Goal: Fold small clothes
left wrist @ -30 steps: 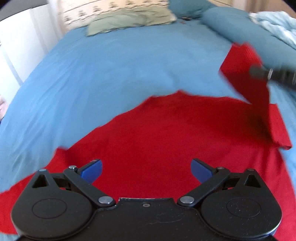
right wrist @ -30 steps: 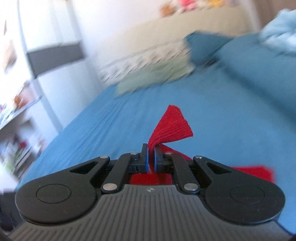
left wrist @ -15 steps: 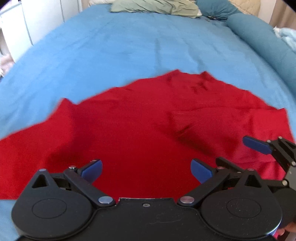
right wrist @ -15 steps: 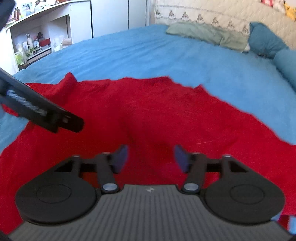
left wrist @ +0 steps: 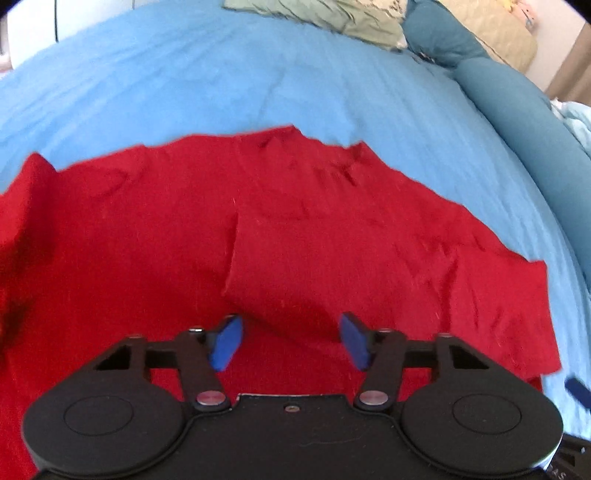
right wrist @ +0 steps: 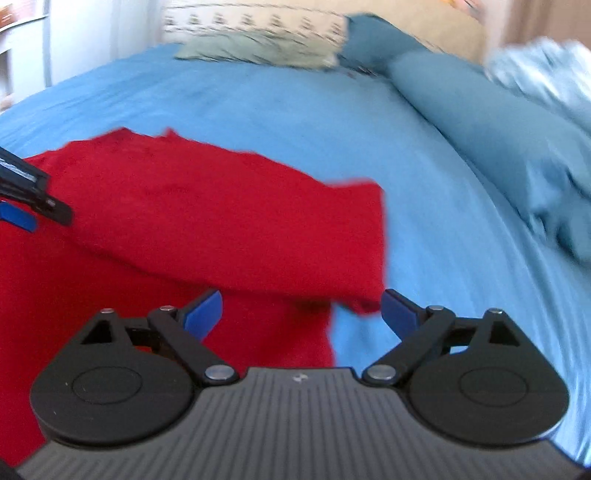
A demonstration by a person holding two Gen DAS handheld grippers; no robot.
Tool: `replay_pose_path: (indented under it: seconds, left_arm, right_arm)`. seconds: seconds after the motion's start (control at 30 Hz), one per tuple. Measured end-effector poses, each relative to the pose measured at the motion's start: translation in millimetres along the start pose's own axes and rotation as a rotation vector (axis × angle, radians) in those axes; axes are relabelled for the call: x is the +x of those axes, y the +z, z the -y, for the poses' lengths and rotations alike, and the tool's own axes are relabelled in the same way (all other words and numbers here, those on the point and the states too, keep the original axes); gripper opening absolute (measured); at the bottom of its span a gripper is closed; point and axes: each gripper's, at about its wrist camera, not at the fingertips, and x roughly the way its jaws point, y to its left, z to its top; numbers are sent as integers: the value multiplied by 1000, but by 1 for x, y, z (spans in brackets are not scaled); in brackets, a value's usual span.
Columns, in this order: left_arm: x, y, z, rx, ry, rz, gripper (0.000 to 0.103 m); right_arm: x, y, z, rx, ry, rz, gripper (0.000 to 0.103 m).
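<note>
A red knit garment (left wrist: pixel 155 229) lies spread on the blue bedspread (left wrist: pixel 207 74). A sleeve (left wrist: pixel 314 266) is folded in over its body. My left gripper (left wrist: pixel 290 341) is open and empty, just above the folded sleeve's near end. In the right wrist view the garment (right wrist: pixel 207 221) fills the left half, with its folded right edge (right wrist: pixel 373 243) in the middle. My right gripper (right wrist: pixel 301 315) is open and empty over that edge. A finger of the left gripper (right wrist: pixel 18 219) shows at the far left.
A green pillow (left wrist: pixel 317 14) and a teal bolster (left wrist: pixel 517 107) lie at the head and right side of the bed. A light blue blanket (right wrist: pixel 543 77) is bunched at the far right. White furniture (right wrist: pixel 22 55) stands at the left.
My right gripper has opened and let go of the red sleeve, which now lies folded over the garment. Both grippers have shifted to the right; the left has narrowed a little.
</note>
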Motion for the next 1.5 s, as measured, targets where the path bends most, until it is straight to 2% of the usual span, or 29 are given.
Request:
replay_pose_path:
  seconds: [0.07, 0.13, 0.2, 0.33, 0.43, 0.5, 0.67, 0.77, 0.87, 0.97, 1.07, 1.1, 1.17, 1.2, 1.3, 1.4, 1.5]
  left_arm:
    - [-1, 0, -1, -6, 31, 26, 42]
    - [2, 2, -1, -25, 61, 52, 4]
    - [-2, 8, -3, -51, 56, 80, 4]
    - [-45, 29, -7, -80, 43, 243, 4]
    - [-78, 44, -22, -95, 93, 375, 4]
    - [-87, 47, -37, -111, 133, 409, 4]
    - [-66, 30, -75, -169, 174, 340, 4]
    - [-64, 12, -96, -216, 183, 322, 4]
    - [-55, -1, -106, -242, 182, 275, 4]
    - [-54, -14, -108, -209, 186, 237, 5]
    - [-60, -24, -106, -157, 197, 210, 7]
    - [-63, -28, -105, -134, 211, 201, 12]
    - [-71, -36, -104, -90, 254, 185, 15]
    - [-73, -41, -106, -73, 273, 177, 20]
    - [-97, -49, -102, -14, 329, 182, 48]
    - [-111, -40, -87, 63, 294, 240, 62]
    - [-96, -22, -72, 92, 243, 225, 64]
  right_arm:
    - [6, -8, 12, 56, -16, -28, 103]
    - [12, -12, 19, 96, -27, -36, 103]
    - [19, -12, 22, 120, -35, -31, 103]
    - [41, 5, 14, 138, -53, -19, 103]
    - [50, 15, 10, 149, -61, -15, 103]
    - [54, 21, 7, 141, -63, -11, 103]
    - [66, 29, -1, 39, -97, 4, 103]
    - [65, 27, 12, 15, -177, 5, 103]
    - [65, 20, 33, 62, -124, -15, 103]
    - [64, 21, 32, 25, -121, -13, 103]
    - [64, 23, 33, -1, -109, -23, 103]
    - [63, 24, 34, -8, -100, -29, 103]
    - [58, 25, 34, -23, -79, -41, 103]
    - [55, 26, 35, -35, -66, -50, 103]
    - [38, 29, 39, -47, -25, -59, 103]
    - [9, 42, 37, -8, 81, 4, 103]
    - [6, 59, 18, 63, 205, 40, 103]
